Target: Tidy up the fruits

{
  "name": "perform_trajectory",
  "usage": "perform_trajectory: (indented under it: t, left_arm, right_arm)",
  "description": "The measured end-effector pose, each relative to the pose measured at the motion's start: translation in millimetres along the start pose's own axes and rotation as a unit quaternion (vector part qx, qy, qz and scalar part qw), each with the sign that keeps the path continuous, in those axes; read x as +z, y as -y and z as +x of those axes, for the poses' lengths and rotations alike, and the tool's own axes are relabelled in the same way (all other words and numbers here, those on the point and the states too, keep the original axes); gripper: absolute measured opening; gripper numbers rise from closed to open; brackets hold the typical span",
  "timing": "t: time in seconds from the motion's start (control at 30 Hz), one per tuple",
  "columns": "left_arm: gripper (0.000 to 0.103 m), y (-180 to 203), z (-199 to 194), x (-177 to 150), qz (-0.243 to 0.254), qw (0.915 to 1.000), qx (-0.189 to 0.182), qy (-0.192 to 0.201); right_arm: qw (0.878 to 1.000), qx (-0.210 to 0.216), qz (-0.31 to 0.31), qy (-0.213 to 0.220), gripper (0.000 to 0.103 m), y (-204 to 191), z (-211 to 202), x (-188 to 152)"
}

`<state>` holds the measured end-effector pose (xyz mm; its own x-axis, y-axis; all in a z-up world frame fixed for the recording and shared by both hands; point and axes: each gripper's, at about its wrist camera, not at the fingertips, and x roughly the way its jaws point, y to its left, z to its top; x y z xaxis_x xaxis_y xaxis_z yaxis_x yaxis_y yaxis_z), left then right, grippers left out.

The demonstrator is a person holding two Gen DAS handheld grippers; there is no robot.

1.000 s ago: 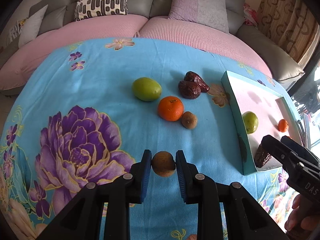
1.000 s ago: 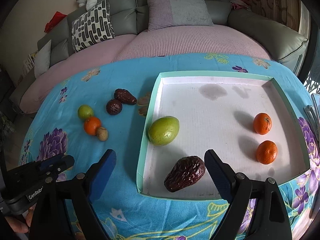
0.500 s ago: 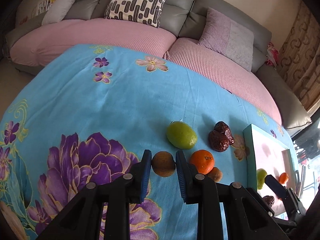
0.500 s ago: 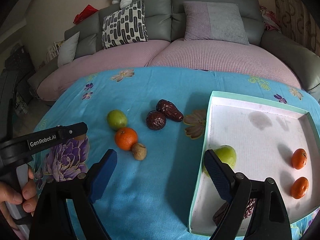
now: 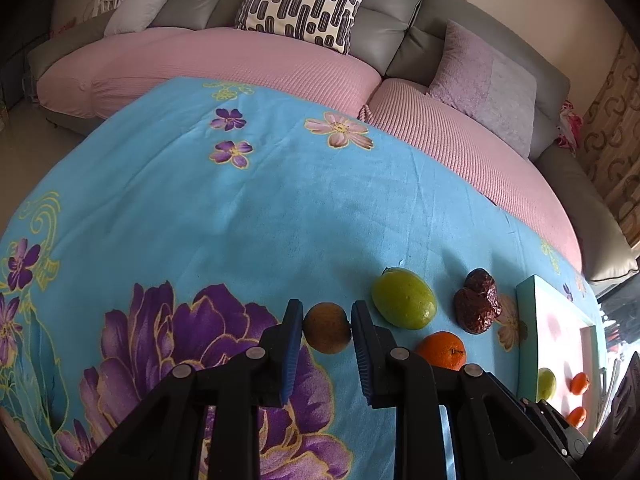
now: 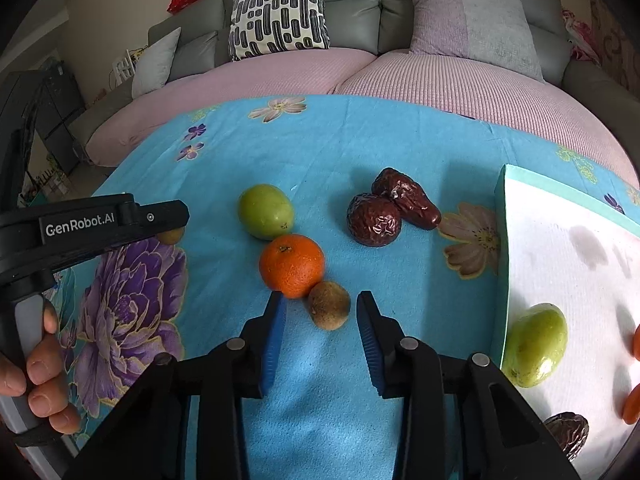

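My left gripper (image 5: pixel 327 330) is shut on a small brown round fruit (image 5: pixel 327 328), held above the blue flowered cloth. On the cloth to its right lie a green fruit (image 5: pixel 403 298), an orange (image 5: pixel 441 350) and two dark red dates (image 5: pixel 477 306). My right gripper (image 6: pixel 320 316) is open, its fingers either side of a second brown fruit (image 6: pixel 329 310) that lies against the orange (image 6: pixel 292 265). The green fruit (image 6: pixel 266 210) and the dates (image 6: pixel 390 210) lie beyond it. The teal-rimmed tray (image 6: pixel 502 240) at the right holds a green fruit (image 6: pixel 534 346), a date and oranges.
A grey sofa with pink seat cushions (image 5: pixel 224 68) and pillows curves behind the table. A hand (image 6: pixel 36 376) holds the left gripper's handle at the left of the right wrist view. The cloth's large purple flower (image 6: pixel 128 304) lies at the near left.
The left gripper has lifted its brown fruit and swung left, away from the tray. The right gripper has left the tray, moved left over the cloth, and narrowed around the second brown fruit.
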<state>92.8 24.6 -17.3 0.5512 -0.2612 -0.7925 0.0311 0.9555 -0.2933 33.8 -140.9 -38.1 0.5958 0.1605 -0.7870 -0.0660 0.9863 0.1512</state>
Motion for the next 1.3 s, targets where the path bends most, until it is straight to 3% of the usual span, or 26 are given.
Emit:
perform_trajectory:
  t: [0.2, 0.47, 0.7, 1.3]
  left_arm:
    - [0.027, 1.2, 1.8, -1.5, 0.003, 1.0, 0.0, -0.004]
    - [0.027, 4.9, -4.9, -0.3, 0.01, 0.9999, -0.001, 0.006]
    - [0.027, 17.7, -16.4, 0.0, 0.023, 0.9995, -0.01, 0.021]
    - [0.027, 84.4, -34.4, -17.4, 0.119, 0.9903, -0.062, 0.037]
  right_arm:
    - [1.0, -0.005, 0.003, -0.007, 0.024, 3.1, 7.0, -2.9]
    - [1.0, 0.004, 0.004, 0.029, 0.024, 6.3, -20.8, 5.7]
    - [0.997, -0.014, 0.042, 0.069, 0.024, 36.3, -57.3, 14.1]
    - [0.975, -0.143, 0.138, 0.104, 0.024, 154.6, -131.8, -2.4]
